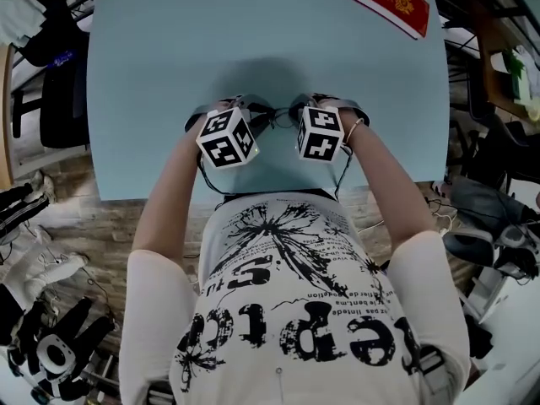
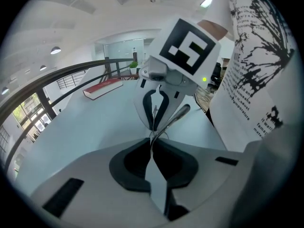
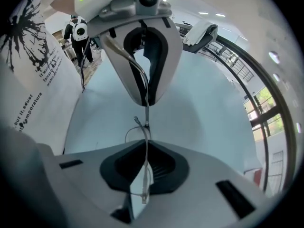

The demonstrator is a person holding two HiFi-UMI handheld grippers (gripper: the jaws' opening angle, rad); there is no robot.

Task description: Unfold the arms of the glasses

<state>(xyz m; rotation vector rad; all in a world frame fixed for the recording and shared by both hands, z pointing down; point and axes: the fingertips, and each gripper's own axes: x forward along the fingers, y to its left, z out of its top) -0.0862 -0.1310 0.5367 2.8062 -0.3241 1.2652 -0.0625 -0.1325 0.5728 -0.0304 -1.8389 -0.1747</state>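
Thin wire-framed glasses (image 1: 283, 113) are held just above the light blue table (image 1: 169, 57), between my two grippers. My left gripper (image 1: 253, 115) is shut on one end of the frame; in the left gripper view its jaws (image 2: 153, 141) pinch the wire, and a grey arm of the glasses (image 2: 178, 115) slants up to the right. My right gripper (image 1: 305, 110) is shut on the other end. In the right gripper view the thin wire (image 3: 137, 127) runs straight between its closed pads (image 3: 145, 148). The two grippers face each other tip to tip, and the lenses are mostly hidden.
A red book (image 1: 390, 0) lies at the table's far right corner. The person stands against the table's near edge. Chairs, bags and cables crowd the floor on both sides of the table.
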